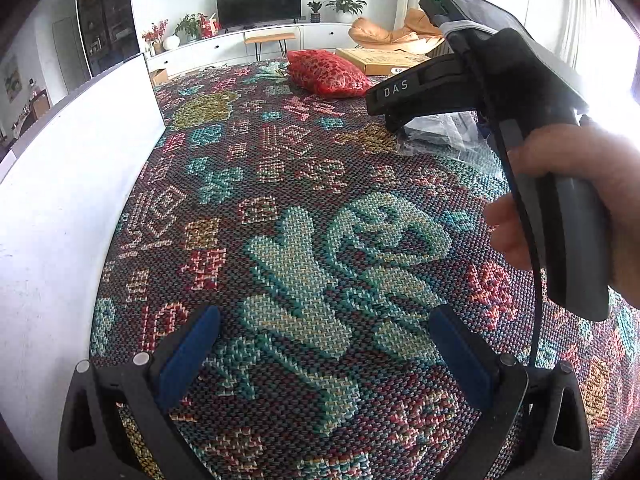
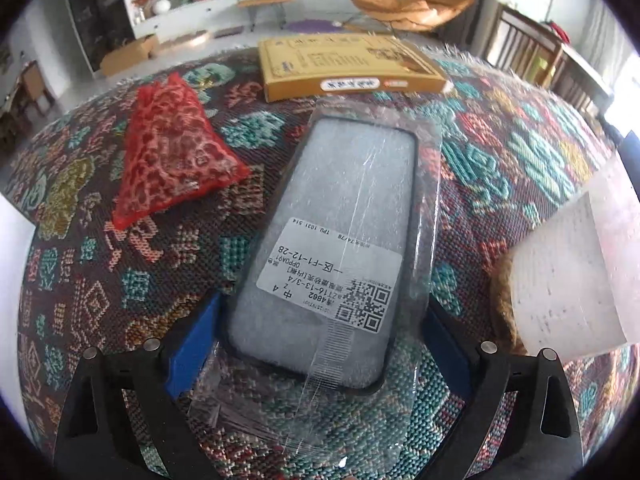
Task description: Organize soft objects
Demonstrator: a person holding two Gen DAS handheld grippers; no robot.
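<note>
A grey phone case sealed in a clear plastic bag (image 2: 332, 240), with a white printed label, lies flat on the patterned woven cloth (image 2: 500, 152). My right gripper (image 2: 320, 344) is open around its near end, a blue pad on each side, neither visibly pressing it. A red mesh pouch (image 2: 176, 148) lies to the left of the case. In the left wrist view, my left gripper (image 1: 320, 352) is open over bare cloth with nothing between its fingers. The right gripper (image 1: 382, 114), held by a hand (image 1: 580, 184), points down onto the plastic bag (image 1: 440, 132), with the red pouch (image 1: 328, 74) beyond it.
A flat yellow cardboard box (image 2: 348, 64) lies at the far edge of the cloth, behind the case. A white sheet (image 2: 572, 280) overlaps the cloth at the right, and a white panel (image 1: 60, 200) borders it at the left. Furniture stands beyond.
</note>
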